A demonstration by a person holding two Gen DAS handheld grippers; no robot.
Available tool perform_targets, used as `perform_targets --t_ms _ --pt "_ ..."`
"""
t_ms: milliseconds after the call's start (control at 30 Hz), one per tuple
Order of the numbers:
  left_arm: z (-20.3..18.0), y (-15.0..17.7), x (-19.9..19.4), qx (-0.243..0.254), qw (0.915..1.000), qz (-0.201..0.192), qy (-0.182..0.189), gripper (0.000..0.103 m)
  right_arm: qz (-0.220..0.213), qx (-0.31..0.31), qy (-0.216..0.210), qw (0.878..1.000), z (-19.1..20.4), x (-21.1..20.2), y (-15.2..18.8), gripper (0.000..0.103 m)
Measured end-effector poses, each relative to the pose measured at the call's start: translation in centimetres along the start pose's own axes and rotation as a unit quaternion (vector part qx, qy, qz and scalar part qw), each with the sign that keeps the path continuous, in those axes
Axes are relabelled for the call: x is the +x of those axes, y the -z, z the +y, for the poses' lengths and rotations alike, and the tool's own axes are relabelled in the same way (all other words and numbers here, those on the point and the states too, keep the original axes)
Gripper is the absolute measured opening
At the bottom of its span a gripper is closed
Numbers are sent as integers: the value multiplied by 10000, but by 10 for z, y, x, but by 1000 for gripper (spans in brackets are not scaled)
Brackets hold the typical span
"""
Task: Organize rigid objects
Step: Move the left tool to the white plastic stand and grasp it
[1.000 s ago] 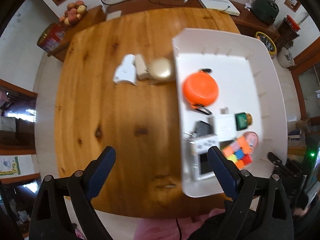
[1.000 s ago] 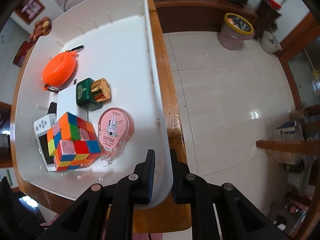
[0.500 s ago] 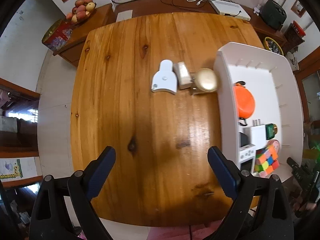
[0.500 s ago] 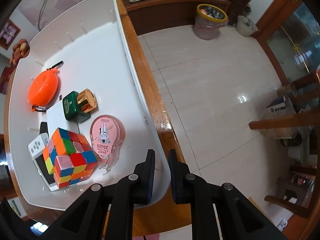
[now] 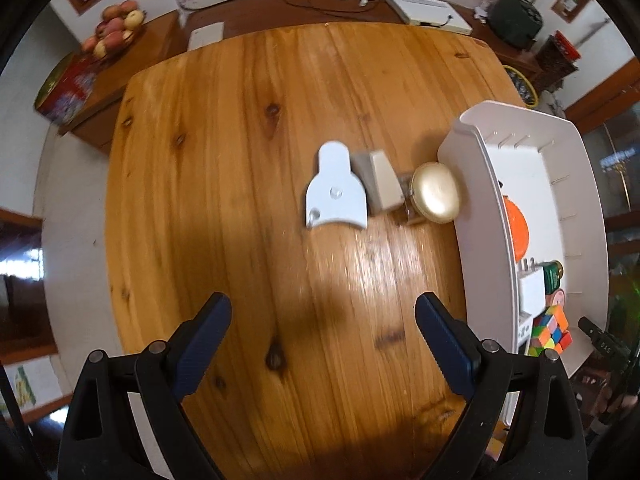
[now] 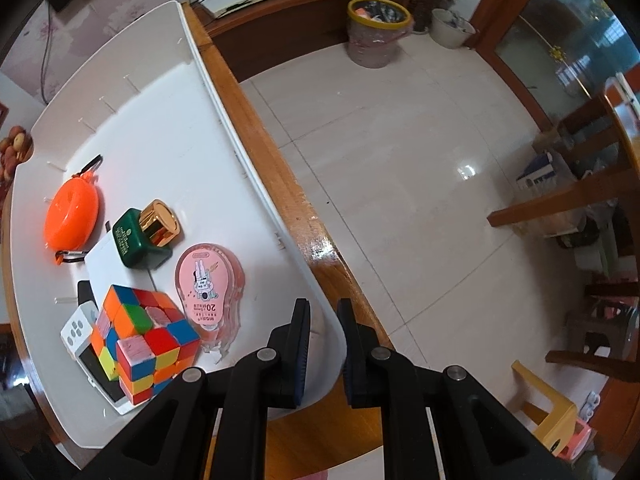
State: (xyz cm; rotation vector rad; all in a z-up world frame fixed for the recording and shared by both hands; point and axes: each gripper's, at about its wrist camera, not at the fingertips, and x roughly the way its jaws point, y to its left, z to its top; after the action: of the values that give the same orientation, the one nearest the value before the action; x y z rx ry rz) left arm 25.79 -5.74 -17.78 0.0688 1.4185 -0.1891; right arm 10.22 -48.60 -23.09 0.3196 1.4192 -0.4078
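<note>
A home dining room: wooden table (image 5: 248, 184), fruit bowl (image 5: 116, 26) on a sideboard, tiled floor (image 6: 400, 160), waste bin (image 6: 374, 32).

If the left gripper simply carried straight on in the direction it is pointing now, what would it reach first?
Most likely the bare wooden table: the open left gripper looks down at it. Just beyond its centre line lies the white flat-bottomed piece, though depth is hard to judge.

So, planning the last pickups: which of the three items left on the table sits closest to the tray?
The round gold compact, right against the white tray wall.
</note>
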Motion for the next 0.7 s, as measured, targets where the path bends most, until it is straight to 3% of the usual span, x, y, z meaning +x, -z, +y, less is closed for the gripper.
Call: perform_targets --t_ms 233,433,700 --pt "4 -23 32 243 9994 -33 241 94 35 202 183 9996 1 2 -1 14" --pt "0 -35 64 525 9984 171 107 94 120 282 345 9989 6 4 -4 14" --pt "-1 -48 93 506 9979 397 -1 94 215 371 381 9984 6 5 -9 15"
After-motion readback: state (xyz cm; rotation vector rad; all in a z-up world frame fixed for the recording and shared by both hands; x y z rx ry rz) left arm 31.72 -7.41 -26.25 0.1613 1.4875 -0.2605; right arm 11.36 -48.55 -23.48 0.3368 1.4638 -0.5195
